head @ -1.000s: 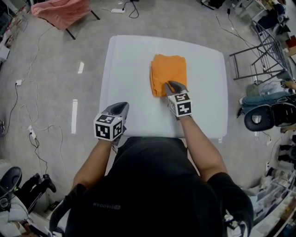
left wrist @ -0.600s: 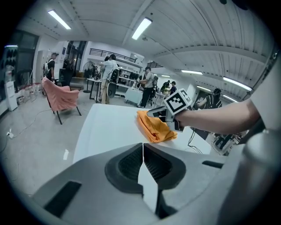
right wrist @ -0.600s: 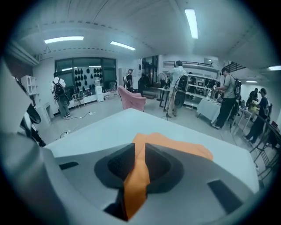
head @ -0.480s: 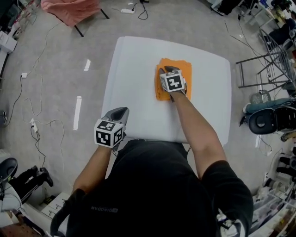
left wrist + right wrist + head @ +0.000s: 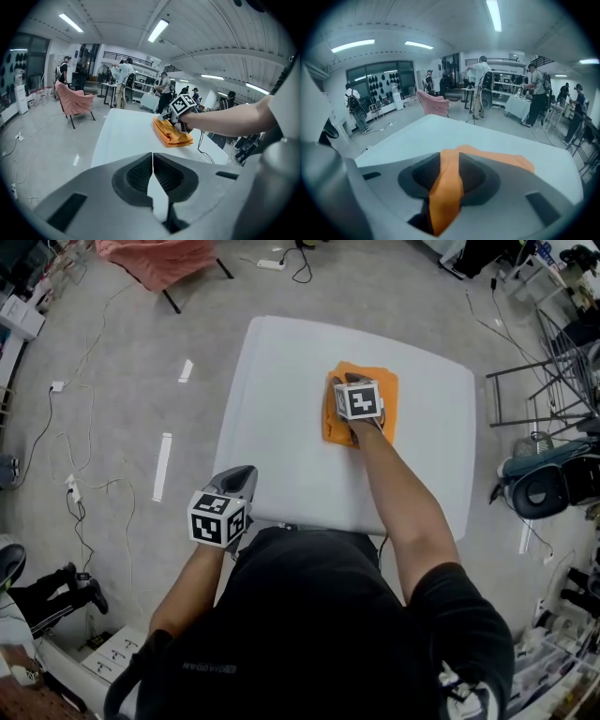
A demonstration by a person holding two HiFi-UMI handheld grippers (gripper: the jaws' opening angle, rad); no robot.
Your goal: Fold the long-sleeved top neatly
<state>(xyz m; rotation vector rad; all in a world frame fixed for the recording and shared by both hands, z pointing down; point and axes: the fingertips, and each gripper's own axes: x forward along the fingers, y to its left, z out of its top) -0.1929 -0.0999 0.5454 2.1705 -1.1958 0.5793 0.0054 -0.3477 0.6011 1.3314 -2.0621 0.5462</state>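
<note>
The orange long-sleeved top (image 5: 384, 395) lies folded into a small rectangle on the white table (image 5: 281, 427), toward its far right. My right gripper (image 5: 345, 382) is over the top's left part and points away from me. Its jaws have just been opening, and orange fabric (image 5: 449, 183) shows in the gap between them; the pads do not visibly press it. My left gripper (image 5: 240, 476) hangs at the table's near left edge, shut and empty, well away from the top. The left gripper view (image 5: 153, 171) shows the top (image 5: 174, 137) beyond its jaws, with the right gripper (image 5: 164, 116) on it.
A pink-draped chair (image 5: 155, 254) stands on the floor beyond the table's far left. Cables (image 5: 80, 493) run over the floor at left. A metal rack (image 5: 534, 362) and a black chair (image 5: 539, 495) are at right. Several people (image 5: 480, 82) stand in the background.
My right gripper has moved away from me, from the top's near edge to over its left part, and its jaws have spread. The left gripper has hardly moved at the table's near edge.
</note>
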